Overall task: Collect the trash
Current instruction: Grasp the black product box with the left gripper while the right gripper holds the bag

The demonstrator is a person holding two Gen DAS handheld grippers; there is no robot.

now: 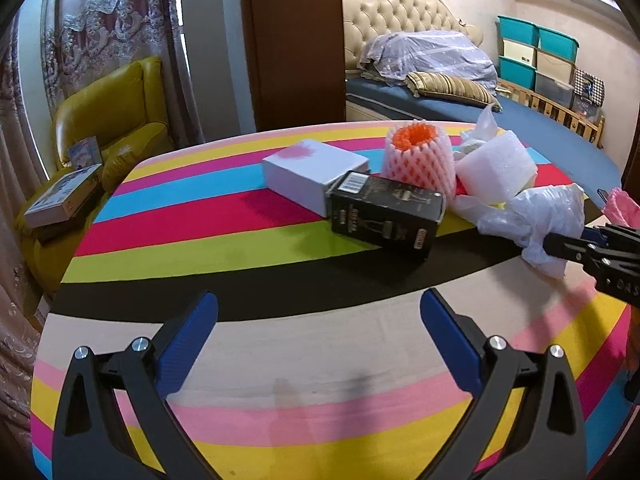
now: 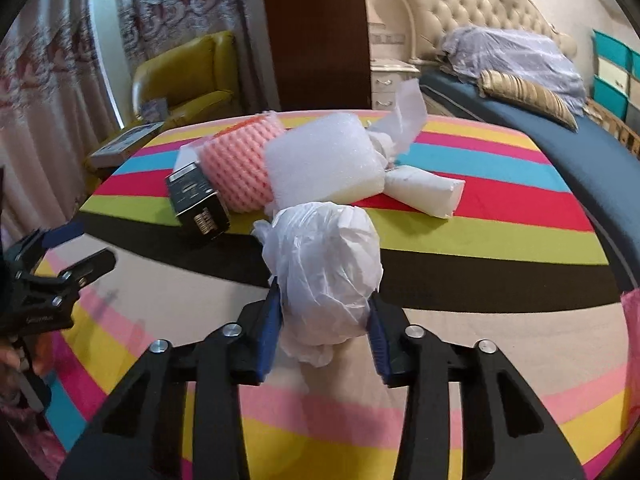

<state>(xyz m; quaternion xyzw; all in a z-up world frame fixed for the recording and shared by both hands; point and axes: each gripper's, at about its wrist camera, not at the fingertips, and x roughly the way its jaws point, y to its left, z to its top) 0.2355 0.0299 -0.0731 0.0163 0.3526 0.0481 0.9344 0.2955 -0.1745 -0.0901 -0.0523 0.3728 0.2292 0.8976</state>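
Note:
My right gripper (image 2: pixel 325 312) is shut on a crumpled white plastic bag (image 2: pixel 324 268), held just above the striped table (image 2: pixel 480 240); the bag also shows in the left wrist view (image 1: pixel 536 220). Behind it lie a black box (image 2: pixel 198 204), a pink foam fruit net (image 2: pixel 240 172), a white foam roll (image 2: pixel 324 160) and a white wrapped roll (image 2: pixel 424 190). My left gripper (image 1: pixel 318 320) is open and empty over the near part of the table (image 1: pixel 280 344). The left wrist view shows the black box (image 1: pixel 384 212), a white box (image 1: pixel 312 170), the net (image 1: pixel 416 160) and the foam (image 1: pixel 496 164).
A pink bag (image 1: pixel 620 208) hangs at the right edge. A yellow armchair (image 1: pixel 108 120) with books stands to the left beyond the table. A bed (image 1: pixel 520 120) with pillows and storage boxes (image 1: pixel 536 52) lies behind.

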